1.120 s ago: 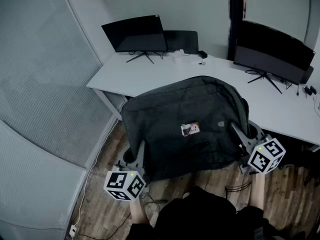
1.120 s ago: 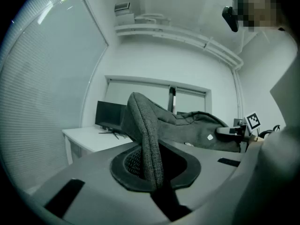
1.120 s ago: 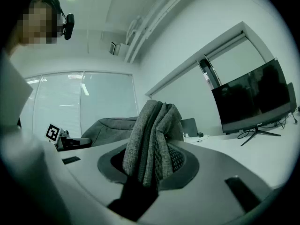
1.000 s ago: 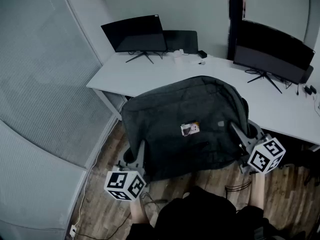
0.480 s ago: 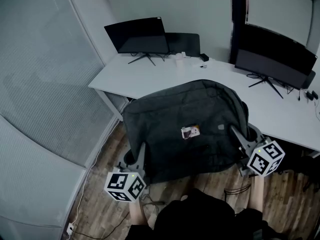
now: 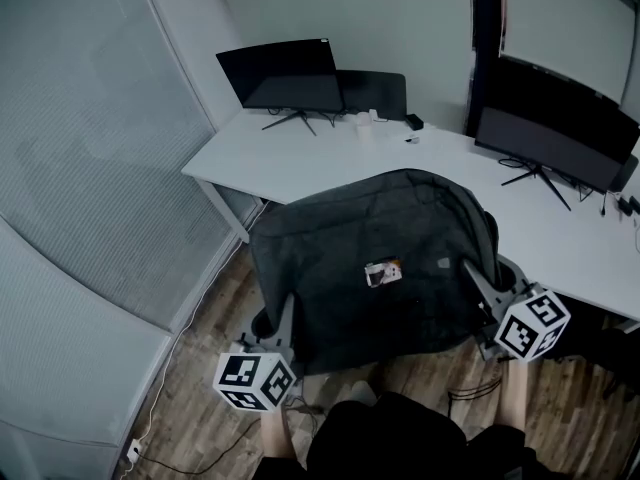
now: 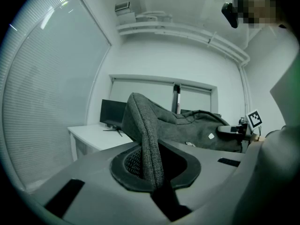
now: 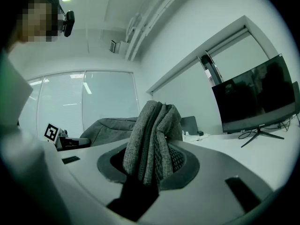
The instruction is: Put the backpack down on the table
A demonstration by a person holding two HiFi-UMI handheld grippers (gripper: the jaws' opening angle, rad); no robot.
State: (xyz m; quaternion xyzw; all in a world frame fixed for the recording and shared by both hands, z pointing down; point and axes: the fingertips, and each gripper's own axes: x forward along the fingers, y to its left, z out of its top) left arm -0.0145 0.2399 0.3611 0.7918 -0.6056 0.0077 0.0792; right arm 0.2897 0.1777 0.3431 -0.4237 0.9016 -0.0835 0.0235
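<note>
While left gripper (image 6: 284, 316) pinches one backpack (image 6: 370, 238) edge, right gripper (image 6: 478, 278) clamps a thicker fold.

Left hand-held gripper (image 6: 284, 313) and right hand-held gripper (image 6: 476, 276) point roughly level, each clamped on the backpack (image 6: 360, 218).

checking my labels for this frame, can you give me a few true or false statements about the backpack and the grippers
The left gripper is shut on the backpack's edge. True.
The right gripper is empty. False: it pinches bunched backpack fabric.
The backpack is bright red. False: it is dark grey.
A monitor stands on the table. True.
</note>
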